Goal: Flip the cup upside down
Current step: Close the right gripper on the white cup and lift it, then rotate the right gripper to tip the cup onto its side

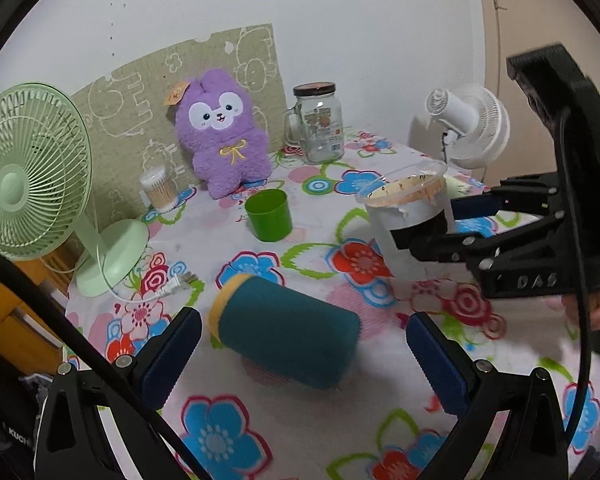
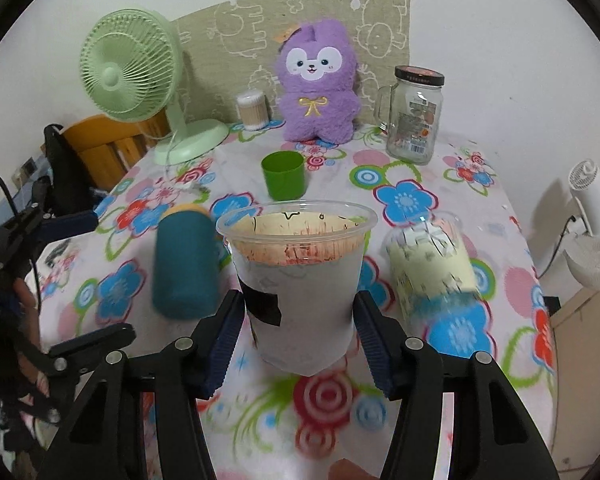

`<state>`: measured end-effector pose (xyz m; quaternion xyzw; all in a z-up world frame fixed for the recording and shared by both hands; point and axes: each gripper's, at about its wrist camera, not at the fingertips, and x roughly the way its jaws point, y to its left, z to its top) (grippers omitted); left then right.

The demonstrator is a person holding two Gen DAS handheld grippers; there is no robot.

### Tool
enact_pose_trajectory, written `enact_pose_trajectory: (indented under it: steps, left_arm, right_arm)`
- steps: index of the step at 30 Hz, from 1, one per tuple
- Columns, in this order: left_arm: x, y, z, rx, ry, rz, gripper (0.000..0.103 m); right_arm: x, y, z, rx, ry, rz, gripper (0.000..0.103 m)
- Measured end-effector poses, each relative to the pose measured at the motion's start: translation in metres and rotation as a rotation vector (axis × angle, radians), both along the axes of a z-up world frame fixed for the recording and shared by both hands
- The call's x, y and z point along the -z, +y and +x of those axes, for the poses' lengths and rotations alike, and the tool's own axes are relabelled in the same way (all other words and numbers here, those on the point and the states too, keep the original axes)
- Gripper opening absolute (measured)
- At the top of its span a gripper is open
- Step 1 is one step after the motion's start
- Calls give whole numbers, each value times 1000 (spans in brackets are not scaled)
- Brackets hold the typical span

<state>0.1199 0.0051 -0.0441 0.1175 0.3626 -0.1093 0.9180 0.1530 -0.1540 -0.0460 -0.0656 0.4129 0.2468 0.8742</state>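
A clear plastic cup (image 2: 300, 280) with a grey paper wrap and black tape stands upright, mouth up, between the fingers of my right gripper (image 2: 298, 344), which is shut on its lower half. It also shows in the left wrist view (image 1: 408, 216), held by the right gripper (image 1: 428, 228) just above the cloth. My left gripper (image 1: 304, 356) is open and empty, its fingers on either side of a teal cylinder (image 1: 288, 336) lying on its side.
On the floral tablecloth (image 2: 400, 200) are a small green cup (image 2: 283, 176), a second plastic cup lying on its side (image 2: 432, 264), a glass jar mug (image 2: 414, 116), a purple plush (image 2: 320, 80), a cotton-swab box (image 2: 253, 109), a green fan (image 2: 132, 68) and a white fan (image 2: 592, 220).
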Motion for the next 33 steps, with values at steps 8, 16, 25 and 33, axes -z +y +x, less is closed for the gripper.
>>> enact_pose_trajectory:
  steps: [8,16,25,33]
  left_arm:
    - [-1,-12,-51,16,14,-36,103]
    - [2,-28,-94,45,63,-76,103]
    - [16,-38,-124,41,108,-87,103]
    - [33,-43,-141,48,151,-79,103]
  right_arm:
    - [-11,-16,-54,-36,102,-52,60]
    - [-16,-22,-98,-88,198,-131,60]
    - [-1,-26,-119,-116,332,-261,60]
    - [24,-19,-109,-124,480,-268,60]
